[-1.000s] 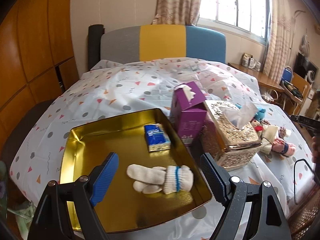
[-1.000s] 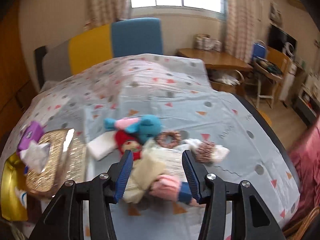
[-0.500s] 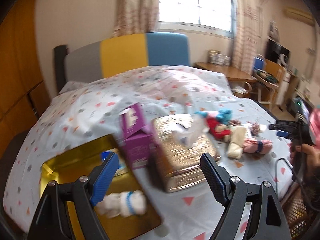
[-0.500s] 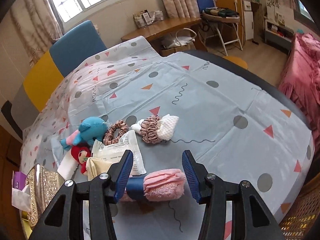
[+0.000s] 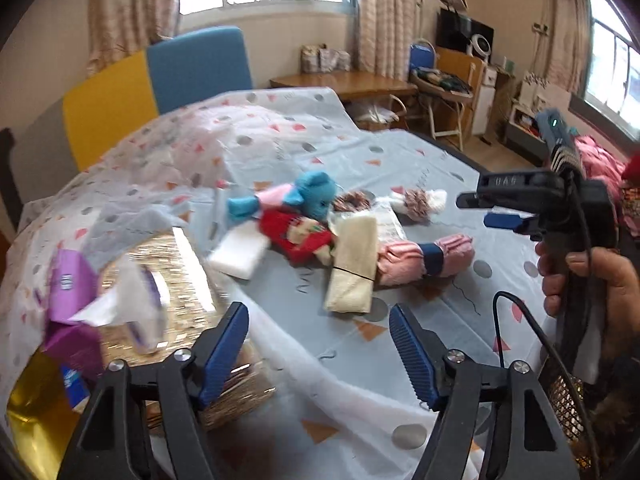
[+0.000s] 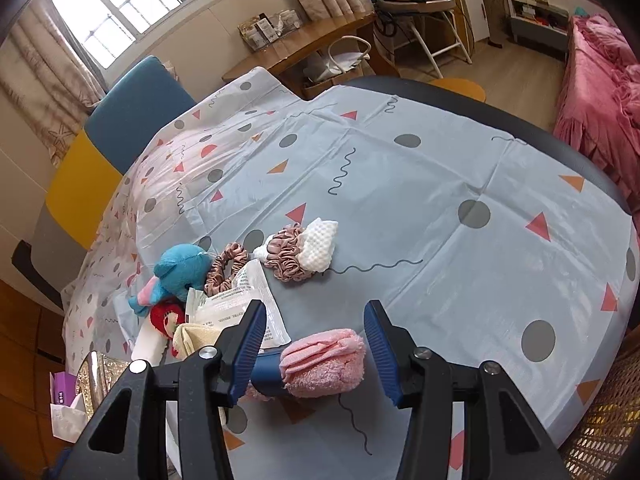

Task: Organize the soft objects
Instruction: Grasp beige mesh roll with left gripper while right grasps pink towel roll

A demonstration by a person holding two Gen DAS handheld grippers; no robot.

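Observation:
A heap of soft things lies on the patterned bed cover: a blue plush elephant, a red doll, a cream cloth, a brown scrunchie and a white sock wrapped in a scrunchie. Nearest is a rolled pink sock with a navy band. My right gripper hovers over that roll, open, with the roll under the gap and the pads off it. A hand holds it at the right of the left wrist view. My left gripper is short of the heap, its jaws closing on nothing.
A gold tissue box, a purple tissue box and a corner of the gold tray sit to the left of the heap. A clear plastic packet lies among the soft things. Bare cover stretches to the right.
The left gripper has swung right, from the gold tray to the heap, and its jaws have narrowed. The right gripper has rolled and come down over the pink sock roll.

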